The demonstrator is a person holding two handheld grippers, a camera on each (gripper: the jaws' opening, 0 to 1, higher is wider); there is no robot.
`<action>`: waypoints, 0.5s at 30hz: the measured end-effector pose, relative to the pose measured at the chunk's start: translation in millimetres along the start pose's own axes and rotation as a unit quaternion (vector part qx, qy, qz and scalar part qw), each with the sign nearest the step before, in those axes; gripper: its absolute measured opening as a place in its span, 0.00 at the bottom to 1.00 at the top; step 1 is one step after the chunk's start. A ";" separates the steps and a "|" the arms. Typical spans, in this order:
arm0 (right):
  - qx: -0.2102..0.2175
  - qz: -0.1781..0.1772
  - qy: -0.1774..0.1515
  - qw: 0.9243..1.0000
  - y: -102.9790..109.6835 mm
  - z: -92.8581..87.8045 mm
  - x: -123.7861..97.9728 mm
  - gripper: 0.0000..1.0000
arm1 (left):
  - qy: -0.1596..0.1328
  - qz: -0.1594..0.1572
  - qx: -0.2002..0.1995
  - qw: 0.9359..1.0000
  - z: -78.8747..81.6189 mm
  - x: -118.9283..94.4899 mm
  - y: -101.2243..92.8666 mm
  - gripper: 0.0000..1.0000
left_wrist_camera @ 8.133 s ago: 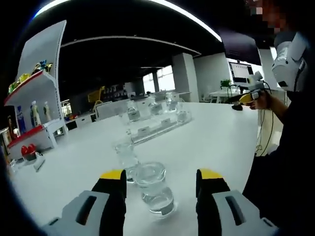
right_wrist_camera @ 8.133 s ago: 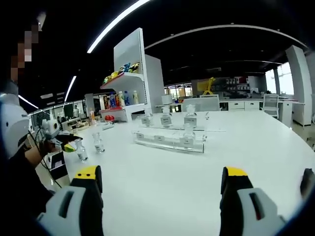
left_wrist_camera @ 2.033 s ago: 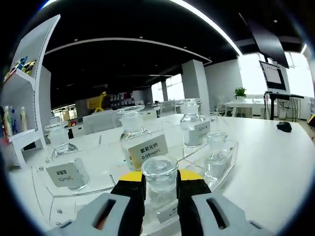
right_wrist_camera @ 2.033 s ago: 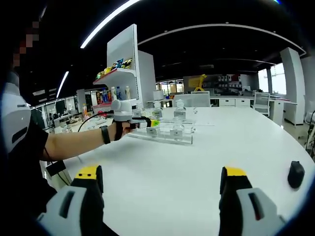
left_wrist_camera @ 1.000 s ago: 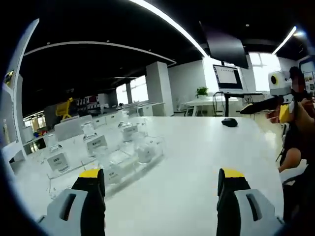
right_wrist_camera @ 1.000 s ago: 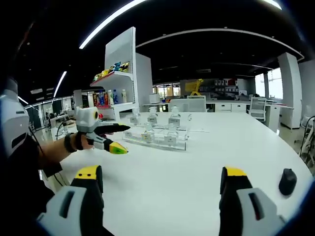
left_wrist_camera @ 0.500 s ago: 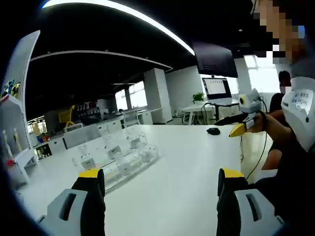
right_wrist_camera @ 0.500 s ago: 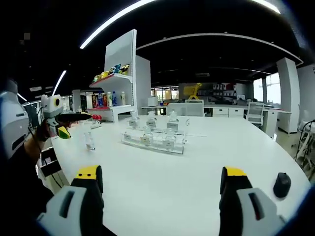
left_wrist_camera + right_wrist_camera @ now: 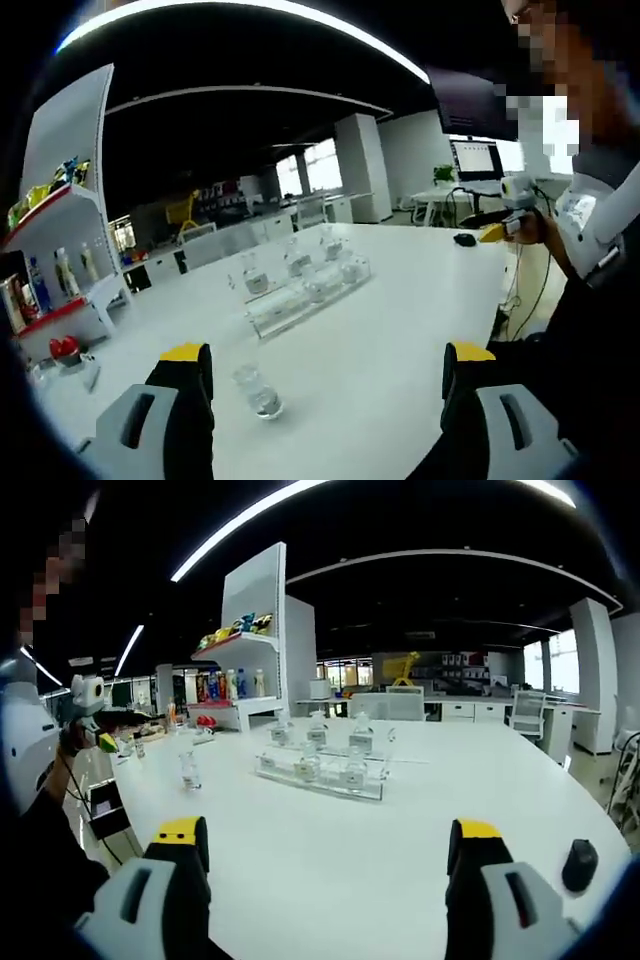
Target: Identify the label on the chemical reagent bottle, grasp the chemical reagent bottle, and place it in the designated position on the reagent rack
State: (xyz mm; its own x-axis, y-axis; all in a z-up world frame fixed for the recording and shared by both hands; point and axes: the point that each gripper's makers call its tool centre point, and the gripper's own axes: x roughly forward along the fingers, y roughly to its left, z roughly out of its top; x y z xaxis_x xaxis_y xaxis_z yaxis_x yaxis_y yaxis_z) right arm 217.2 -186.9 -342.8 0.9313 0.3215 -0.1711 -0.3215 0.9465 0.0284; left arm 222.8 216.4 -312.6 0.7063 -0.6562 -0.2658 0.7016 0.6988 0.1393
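White table (image 9: 420,290) spreads wide around reagent rack (image 9: 305,300); both grippers (image 9: 325,375) (image 9: 325,850) gape empty.

Open-plan room, dark ceiling (image 9: 420,520) with long curved light strips (image 9: 240,525); large white table (image 9: 400,820) in the foreground; tall white shelf unit (image 9: 262,640) with red-edged shelves holding coloured bottles and packets; white square pillar (image 9: 358,165) beside bright windows (image 9: 312,168); monitor (image 9: 476,160) on a desk near a potted plant (image 9: 444,173); white office chairs (image 9: 528,712) and low cabinets along the far wall; yellow machine (image 9: 402,667) in the distance.
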 end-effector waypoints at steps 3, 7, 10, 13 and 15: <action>-0.004 0.001 0.005 1.000 0.7 -1.5 5.1 0.96 | 0.022 0.021 0.008 0.999 -15.7 -0.7 7.8 0.95; -0.002 0.012 0.008 1.000 8.1 -3.4 12.5 0.96 | 0.037 0.039 0.018 0.998 -27.1 4.7 17.6 0.95; -0.007 0.019 0.016 1.000 13.3 -7.5 15.1 0.96 | 0.025 0.000 0.017 1.000 -29.6 14.6 11.3 0.95; -0.005 0.018 0.016 1.000 12.2 -9.1 13.8 0.96 | 0.017 0.020 -0.009 1.000 -37.8 28.3 34.1 0.95; -0.002 0.016 0.016 1.000 11.5 -10.1 13.1 0.96 | 0.029 0.064 0.025 0.997 -46.7 33.5 55.3 0.95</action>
State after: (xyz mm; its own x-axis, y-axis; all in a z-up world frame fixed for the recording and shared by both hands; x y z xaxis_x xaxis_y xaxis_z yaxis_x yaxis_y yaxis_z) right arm 223.9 -172.1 -354.7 0.9143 0.3511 -0.2019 -0.3526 0.9353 0.0300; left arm 280.9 246.4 -358.3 0.7845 -0.5445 -0.2970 0.6114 0.7593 0.2228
